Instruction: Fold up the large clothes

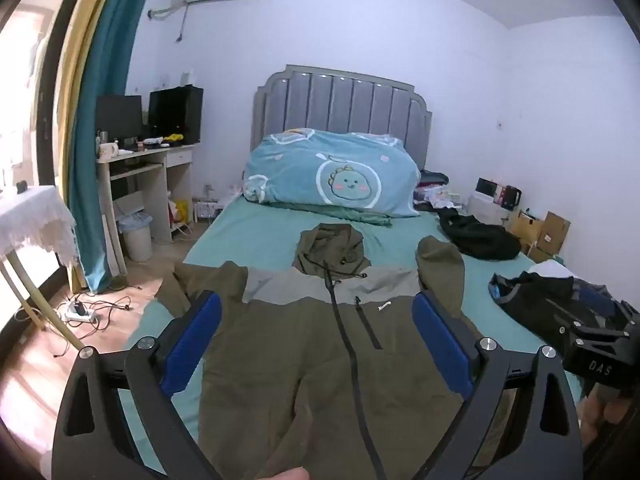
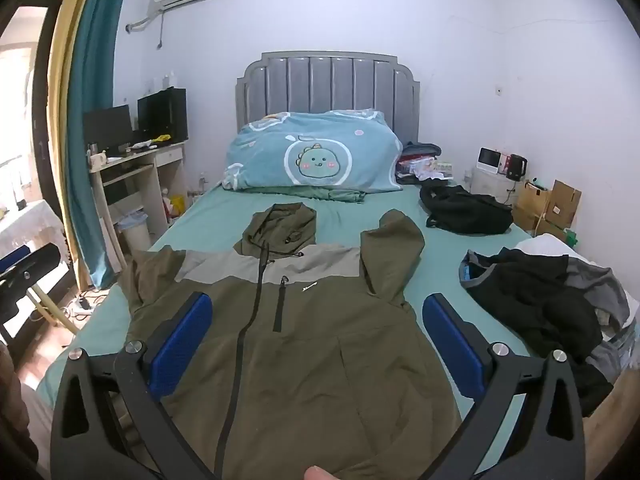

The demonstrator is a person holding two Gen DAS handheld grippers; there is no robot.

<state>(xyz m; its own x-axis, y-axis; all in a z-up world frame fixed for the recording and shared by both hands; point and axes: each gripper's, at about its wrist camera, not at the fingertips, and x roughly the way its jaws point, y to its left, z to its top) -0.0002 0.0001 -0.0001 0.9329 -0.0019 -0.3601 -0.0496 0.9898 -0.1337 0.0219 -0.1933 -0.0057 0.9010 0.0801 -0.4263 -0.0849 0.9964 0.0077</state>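
Observation:
An olive-green hooded jacket with a grey chest band and black zipper lies face up, spread flat on the teal bed sheet. Its hood points toward the headboard and both sleeves are bent upward. It also shows in the right wrist view. My left gripper is open and empty, hovering above the jacket's lower body. My right gripper is open and empty, above the jacket's lower right part. The right gripper's body shows at the right edge of the left wrist view.
A blue cartoon duvet is piled by the grey headboard. Dark clothes lie heaped on the bed's right side, with a black garment further back. A desk with monitors and a bin stand at the left.

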